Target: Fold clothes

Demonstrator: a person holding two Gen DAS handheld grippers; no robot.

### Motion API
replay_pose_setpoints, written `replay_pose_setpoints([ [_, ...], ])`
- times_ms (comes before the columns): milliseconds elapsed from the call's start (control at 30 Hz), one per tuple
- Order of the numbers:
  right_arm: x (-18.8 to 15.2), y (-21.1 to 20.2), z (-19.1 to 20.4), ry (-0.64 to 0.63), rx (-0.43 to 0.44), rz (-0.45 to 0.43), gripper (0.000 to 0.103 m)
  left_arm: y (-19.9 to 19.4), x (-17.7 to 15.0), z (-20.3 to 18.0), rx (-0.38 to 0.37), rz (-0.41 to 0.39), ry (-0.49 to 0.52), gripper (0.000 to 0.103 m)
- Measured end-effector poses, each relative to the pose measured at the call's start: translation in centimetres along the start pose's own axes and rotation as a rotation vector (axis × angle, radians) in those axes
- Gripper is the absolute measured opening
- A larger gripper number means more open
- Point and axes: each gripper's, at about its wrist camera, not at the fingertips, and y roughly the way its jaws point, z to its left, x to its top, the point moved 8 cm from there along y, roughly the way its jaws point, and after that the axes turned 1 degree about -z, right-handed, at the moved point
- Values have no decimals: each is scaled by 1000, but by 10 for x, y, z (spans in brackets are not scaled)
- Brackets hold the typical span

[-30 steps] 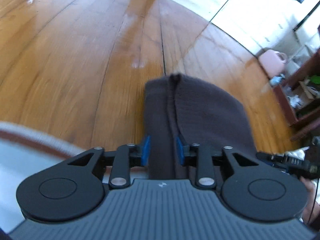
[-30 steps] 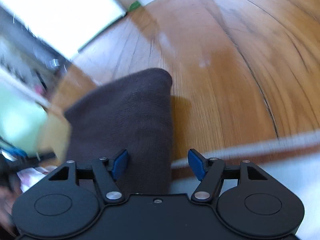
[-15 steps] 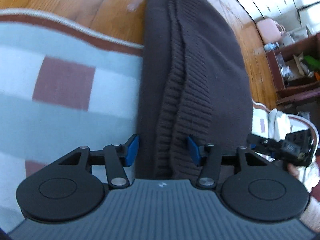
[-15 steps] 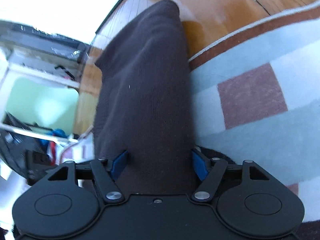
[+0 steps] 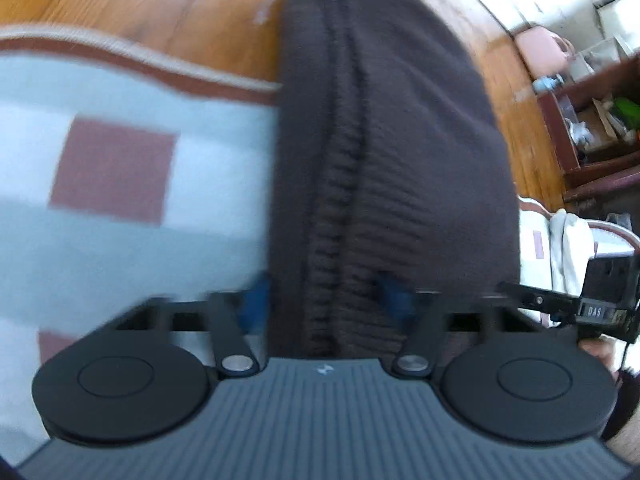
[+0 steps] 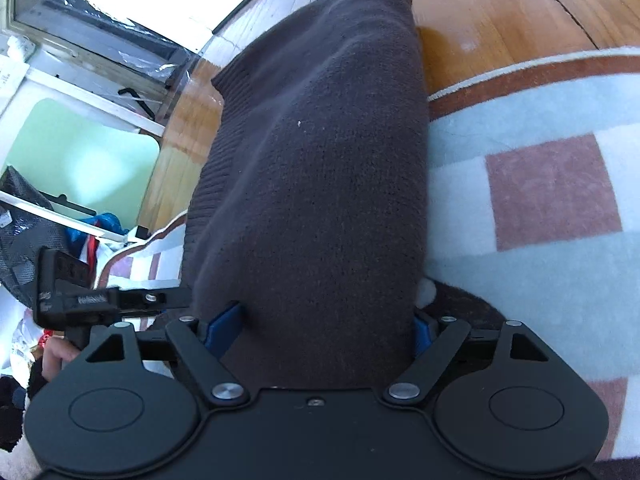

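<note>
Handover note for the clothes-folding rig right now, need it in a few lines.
Left gripper: jaws closing, dark knit sweater between them.
Right gripper: jaws opening, the same sweater between them.
Sweater: folded into a long band, far end over the wood floor, near part over the checked rug.
Done: lengthwise fold.
Left: probably lay it flat on the rug, fold across.

left wrist: close, tilted down | right wrist: same | shared: dark sweater (image 5: 384, 152), rug (image 6: 540, 200)

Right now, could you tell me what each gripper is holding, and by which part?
The dark knitted sweater lies between both: left gripper closing at its ribbed edge, right gripper opening around a folded edge.
</note>
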Motion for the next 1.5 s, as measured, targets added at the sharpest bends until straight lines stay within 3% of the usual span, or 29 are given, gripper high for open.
replay_pose_setpoints([
  [33, 2, 2, 3, -19, -18, 3, 86, -2, 2, -6, 22, -29, 30, 33],
  [67, 2, 4, 6, -35, -38, 6, 78, -5, 4, -12, 43, -59, 60, 27],
  [100, 2, 4, 10, -21, -44, 15, 56, -8, 6, -18, 64, -88, 90, 26],
  [133, 2, 5, 14, -7, -50, 23, 53, -14, 8, -24, 80, -119, 123, 25],
  [200, 1, 5, 24, 24, -53, 44, 35, -32, 13, -30, 81, -184, 136, 24],
  [300, -3, 2, 62, 86, 66, 129, 31, -73, 38, -13, 38, -320, 30, 24],
  [333, -8, 8, 82, 49, 88, 178, 30, -86, 48, -1, 23, -367, -16, 24],
  [400, -18, 25, 121, -17, 120, 263, 37, -106, 66, 26, 27, -439, -85, 23],
  [467, -27, 48, 147, -77, 127, 287, 50, -115, 70, 53, 144, -458, -139, 21],
  [567, -41, 65, 156, -277, 58, 290, 53, -130, 48, 69, 301, -468, -175, 23],
  [633, -48, 57, 150, -316, 57, 300, 53, -130, 26, 64, 274, -425, -196, 26],
  [700, -41, 40, 140, -332, 61, 262, 52, -116, 15, 59, 216, -367, -237, 36],
  [767, -17, 20, 125, -291, 61, 186, 52, -103, 4, 54, 159, -310, -277, 42],
  [833, 11, 2, 104, -209, 57, 76, 61, -89, -2, 54, 133, -249, -306, 42],
  [900, 34, -8, 76, -157, -2, -8, 63, -69, -2, 58, 127, -193, -335, 47],
  [1033, 69, -10, 21, -50, -130, -124, 64, -46, -7, 89, -10, -176, -559, 50],
  [1167, 100, -9, -14, 61, -184, -292, 64, -53, 2, 84, 66, -274, -472, 57],
  [1267, 113, -2, -29, 114, -166, -325, 71, -43, 15, 74, 157, -323, -333, 78],
  [1300, 117, 0, -34, 130, -164, -329, 76, -40, 20, 71, 167, -343, -306, 79],
  [1400, 128, 12, -48, 138, -173, -326, 90, -35, 29, 67, 190, -349, -234, 79],
  [1500, 140, 30, -39, 74, -197, -335, 91, -33, 36, 67, 164, -367, -188, 59],
])
